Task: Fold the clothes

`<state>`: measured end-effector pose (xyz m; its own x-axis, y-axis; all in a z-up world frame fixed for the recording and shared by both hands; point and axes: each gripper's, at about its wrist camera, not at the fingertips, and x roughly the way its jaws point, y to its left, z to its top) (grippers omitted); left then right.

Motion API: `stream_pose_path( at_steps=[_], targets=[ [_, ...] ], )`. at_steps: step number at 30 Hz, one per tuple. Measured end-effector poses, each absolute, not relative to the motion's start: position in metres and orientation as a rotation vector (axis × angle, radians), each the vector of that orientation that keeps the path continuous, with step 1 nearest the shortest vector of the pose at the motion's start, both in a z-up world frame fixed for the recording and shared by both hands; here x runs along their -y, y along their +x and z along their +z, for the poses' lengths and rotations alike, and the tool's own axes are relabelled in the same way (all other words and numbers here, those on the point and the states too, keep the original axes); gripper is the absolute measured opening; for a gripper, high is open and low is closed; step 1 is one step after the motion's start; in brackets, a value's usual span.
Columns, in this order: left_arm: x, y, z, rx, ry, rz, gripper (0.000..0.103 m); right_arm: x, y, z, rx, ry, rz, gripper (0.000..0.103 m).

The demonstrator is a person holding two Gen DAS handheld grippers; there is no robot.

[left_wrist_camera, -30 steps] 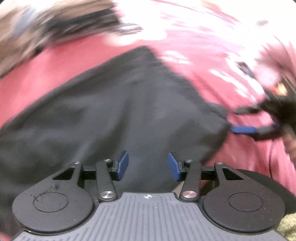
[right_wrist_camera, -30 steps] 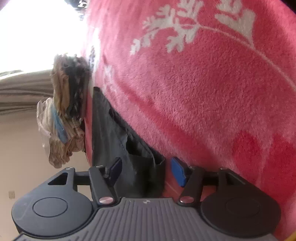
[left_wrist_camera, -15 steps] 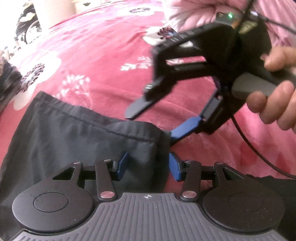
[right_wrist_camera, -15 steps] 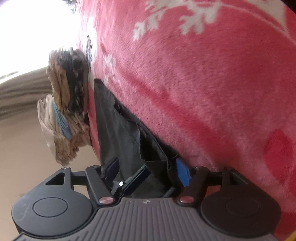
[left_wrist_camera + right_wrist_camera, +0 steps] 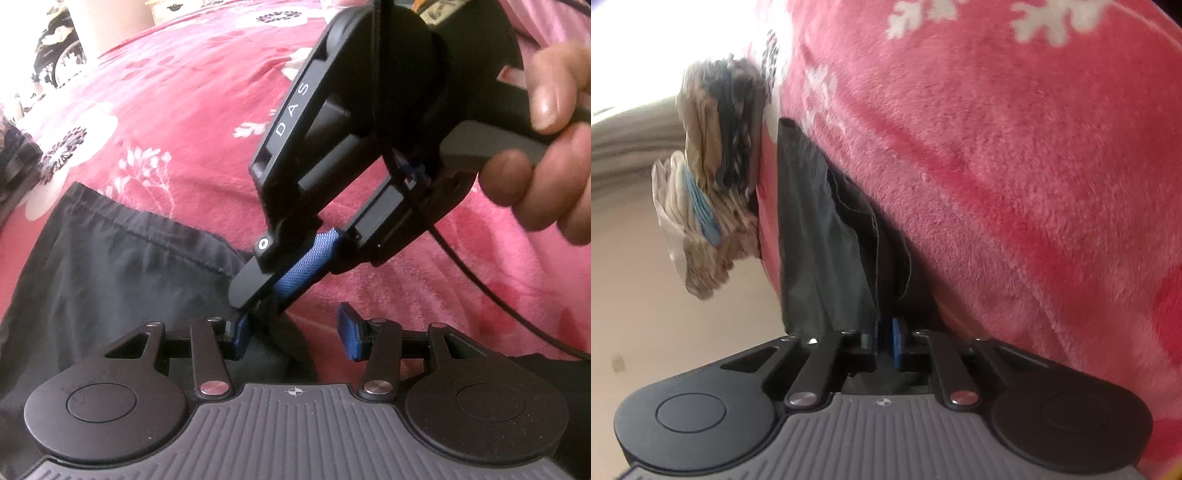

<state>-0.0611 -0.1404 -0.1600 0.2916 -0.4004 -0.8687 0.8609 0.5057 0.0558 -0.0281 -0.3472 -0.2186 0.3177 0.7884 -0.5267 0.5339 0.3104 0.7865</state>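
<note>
Right tool [image 5: 884, 341] is pinching the dark garment [image 5: 110, 266] at its hemmed corner, centre of the left wrist view, so we can lift that edge. Left tool [image 5: 293, 338] sits spread astride the same corner, lower centre, not gripping. We judge it's staged for a second hold. Garment lies flat on the pink floral blanket [image 5: 184, 110]; clothes pile [image 5: 709, 177] upper left.

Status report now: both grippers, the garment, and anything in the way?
Right gripper shut on garment corner. Left gripper open, straddling same corner. Garment lies on blanket. Clothes pile beyond, clear.
</note>
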Motion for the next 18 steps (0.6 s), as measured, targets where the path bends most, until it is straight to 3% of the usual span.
stream_pose_path(
  at_steps=[10,15,18],
  targets=[
    [0.134,-0.052,-0.159,-0.892,0.512,-0.86,0.046,0.348,-0.033,-0.231,-1.298,1.561,0.249,0.006],
    [0.136,-0.05,-0.161,-0.886,0.48,-0.835,0.031,0.351,-0.033,-0.233,-1.302,1.593,0.254,0.009],
    [0.133,-0.048,-0.16,-0.885,0.436,-0.801,0.01,0.359,-0.026,-0.226,-1.301,1.552,0.268,0.017]
  ],
)
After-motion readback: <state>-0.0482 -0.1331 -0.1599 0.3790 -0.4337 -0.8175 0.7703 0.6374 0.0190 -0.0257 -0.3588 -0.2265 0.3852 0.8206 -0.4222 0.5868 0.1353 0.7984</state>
